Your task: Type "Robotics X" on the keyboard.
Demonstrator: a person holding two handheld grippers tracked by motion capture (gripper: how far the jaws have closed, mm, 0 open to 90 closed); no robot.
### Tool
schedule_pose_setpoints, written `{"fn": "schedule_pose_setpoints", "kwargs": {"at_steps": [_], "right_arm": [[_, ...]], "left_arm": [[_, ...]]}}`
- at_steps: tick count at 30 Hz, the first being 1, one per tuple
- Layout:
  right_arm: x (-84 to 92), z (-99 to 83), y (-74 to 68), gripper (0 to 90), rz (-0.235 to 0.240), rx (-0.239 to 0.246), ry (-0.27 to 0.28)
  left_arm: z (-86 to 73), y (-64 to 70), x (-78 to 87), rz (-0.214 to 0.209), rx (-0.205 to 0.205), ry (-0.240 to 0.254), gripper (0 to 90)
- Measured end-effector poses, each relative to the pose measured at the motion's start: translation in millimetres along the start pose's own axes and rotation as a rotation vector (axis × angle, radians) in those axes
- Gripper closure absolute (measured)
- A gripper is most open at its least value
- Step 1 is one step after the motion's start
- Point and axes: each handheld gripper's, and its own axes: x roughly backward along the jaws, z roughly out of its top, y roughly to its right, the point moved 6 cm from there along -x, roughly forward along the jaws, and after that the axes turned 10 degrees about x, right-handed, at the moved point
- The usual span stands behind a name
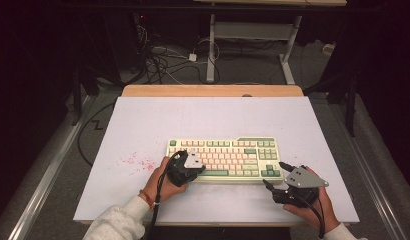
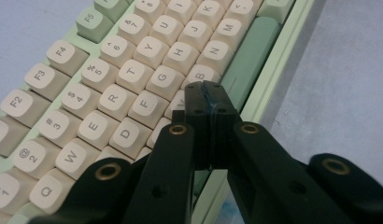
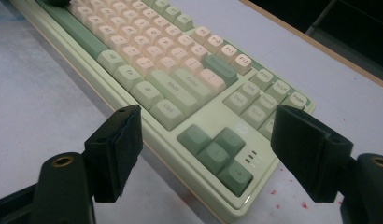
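A cream-and-green mechanical keyboard (image 1: 224, 159) lies on the white table top (image 1: 143, 120), set toward the near edge and a little right of the middle, its long side parallel to that edge. The keycaps are mostly cream, with green ones for the space bar (image 2: 248, 58), the arrow cluster (image 3: 216, 151) and the modifier keys.

The left gripper (image 1: 185, 167) is over the keyboard's left part, held in the person's left hand (image 1: 162, 184), which comes in from the near edge. Its jaws are pressed together with nothing between them — in the left gripper view the joined tips (image 2: 206, 100) sit over the bottom letter row, just beside the B key (image 2: 201, 74) and close to the space bar. Whether the tips touch a keycap cannot be told.

The right gripper (image 1: 275, 175) rests near the keyboard's near right corner, in the right hand (image 1: 313, 210). Its jaws are spread wide and hold nothing — in the right gripper view they frame the arrow cluster without touching the keyboard.

Red specks (image 1: 135, 161) dot the table top to the left of the keyboard, with a few more by its right end (image 3: 292, 198). A wooden strip (image 1: 213, 91) runs along the table's far edge.
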Motion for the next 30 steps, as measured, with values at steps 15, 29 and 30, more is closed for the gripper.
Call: {"fn": "schedule_pose_setpoints", "kwargs": {"at_steps": [15, 29, 30], "right_arm": [[1.8, -1.6, 4.3, 25.5, -0.014, -0.011, -0.002], [1.8, -3.7, 10.1, 26.0, -0.026, -0.024, -0.014], [1.8, -3.6, 10.3, 26.1, -0.026, -0.024, -0.014]], "left_arm": [[-8.1, -23.7, 46.9, 0.098, 0.000, 0.160, 65.1], [-45.6, -49.9, 57.8, 0.239, 0.084, 0.168, 22.7], [-48.8, -50.7, 58.7, 0.239, 0.090, 0.171, 22.0]]}}
